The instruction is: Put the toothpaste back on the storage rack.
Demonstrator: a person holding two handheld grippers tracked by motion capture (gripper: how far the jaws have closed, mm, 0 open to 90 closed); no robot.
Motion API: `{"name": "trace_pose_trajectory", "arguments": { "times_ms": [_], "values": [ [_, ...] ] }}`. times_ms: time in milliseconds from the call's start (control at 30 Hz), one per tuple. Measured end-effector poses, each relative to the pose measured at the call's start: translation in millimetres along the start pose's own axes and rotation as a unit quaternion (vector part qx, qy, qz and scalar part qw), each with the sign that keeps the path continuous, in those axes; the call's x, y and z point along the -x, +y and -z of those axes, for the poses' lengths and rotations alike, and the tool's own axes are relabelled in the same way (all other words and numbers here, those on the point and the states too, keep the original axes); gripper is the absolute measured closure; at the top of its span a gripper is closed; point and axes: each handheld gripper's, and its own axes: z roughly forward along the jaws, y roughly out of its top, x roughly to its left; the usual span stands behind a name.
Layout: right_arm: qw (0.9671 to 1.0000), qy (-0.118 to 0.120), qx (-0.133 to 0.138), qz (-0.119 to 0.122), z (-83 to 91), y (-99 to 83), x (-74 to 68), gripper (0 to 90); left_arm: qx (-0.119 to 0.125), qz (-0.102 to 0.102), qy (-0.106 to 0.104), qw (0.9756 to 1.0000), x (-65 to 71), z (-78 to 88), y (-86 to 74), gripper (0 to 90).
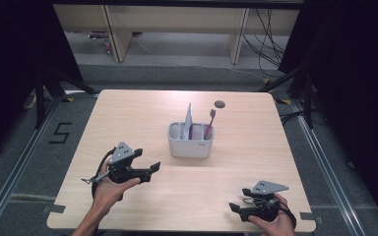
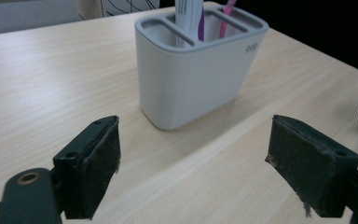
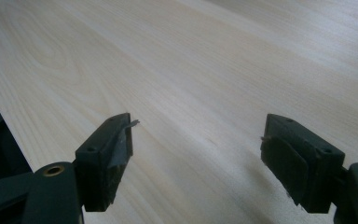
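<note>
Both grippers empty, jaws apart

Holder (image 1: 190, 141) at one o'clock from the left gripper (image 1: 150, 169): likely light, stiff, slick plastic; grasp across its narrow walls. Right gripper (image 1: 234, 208) waits.

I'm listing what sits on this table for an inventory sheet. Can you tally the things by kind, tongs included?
Holder, white with compartments: 1
Toothbrush, pink, standing in the holder: 1
Toothpaste tube, white, standing in the holder: 1
Hand-held tongs, both with jaws open and nothing between them: 2 (left tongs, right tongs)
Total: 5
</note>
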Motion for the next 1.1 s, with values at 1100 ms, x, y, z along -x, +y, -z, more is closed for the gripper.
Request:
{"name": "trace_pose_trajectory", "arguments": {
  "times_ms": [1100],
  "values": [
    [0.9998, 0.015, -0.005, 0.014, -1.7, 1.4, 0.0, 25.5, -0.070, -0.045, -0.048, 0.9954, 21.7, 4.1, -71.2, 16.0]
  ]
}}
